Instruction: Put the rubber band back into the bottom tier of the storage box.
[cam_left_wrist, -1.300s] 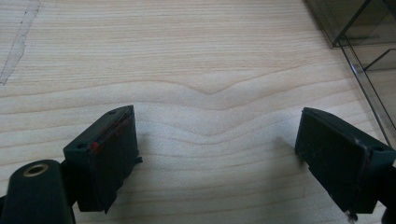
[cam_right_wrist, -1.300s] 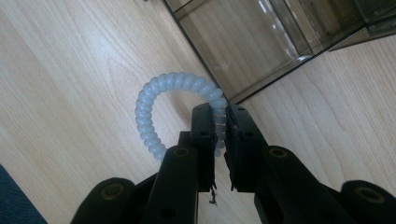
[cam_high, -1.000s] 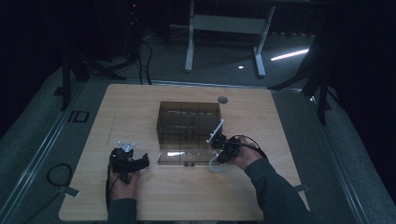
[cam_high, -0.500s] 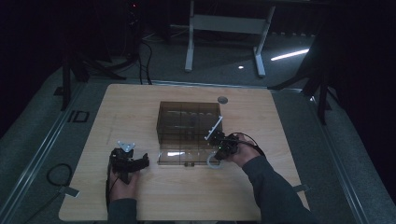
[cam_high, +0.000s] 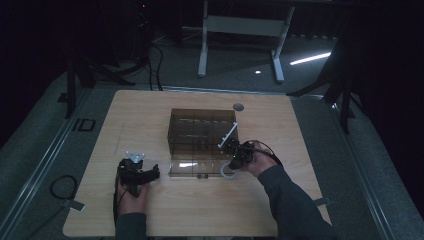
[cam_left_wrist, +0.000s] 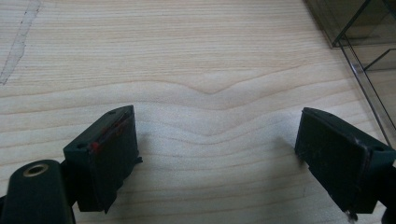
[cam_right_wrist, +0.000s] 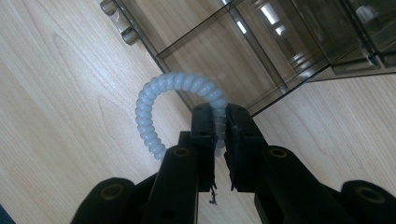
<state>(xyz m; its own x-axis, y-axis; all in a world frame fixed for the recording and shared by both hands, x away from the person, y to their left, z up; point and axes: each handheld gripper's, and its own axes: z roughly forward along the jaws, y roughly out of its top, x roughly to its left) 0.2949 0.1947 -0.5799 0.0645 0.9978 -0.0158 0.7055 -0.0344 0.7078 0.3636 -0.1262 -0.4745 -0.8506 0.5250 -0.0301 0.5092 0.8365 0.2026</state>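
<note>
Coil lowered to the box corner

My left gripper (cam_high: 136, 172) idles near me, jaws wide over bare table (cam_left_wrist: 196, 70). Farther out, my right gripper (cam_right_wrist: 217, 126) pinches the pale coil (cam_right_wrist: 159, 100). It has dipped since a second ago, toward the box's (cam_high: 200, 132) near right corner; I judge placing comes next.

The right tongs (cam_right_wrist: 218, 123) rise from the bottom edge with their two black jaws pressed close on a pale, translucent spiral hair tie (cam_right_wrist: 161, 100) — the coil runs down between the pads and arcs up and round to the left of them. Behind the loop lies the light wooden counter (cam_right_wrist: 60, 102), and above it a smoky clear compartment box (cam_right_wrist: 261, 42) — its dividers catch bright glints, and a small hinge sits at its upper-left corner.
</note>
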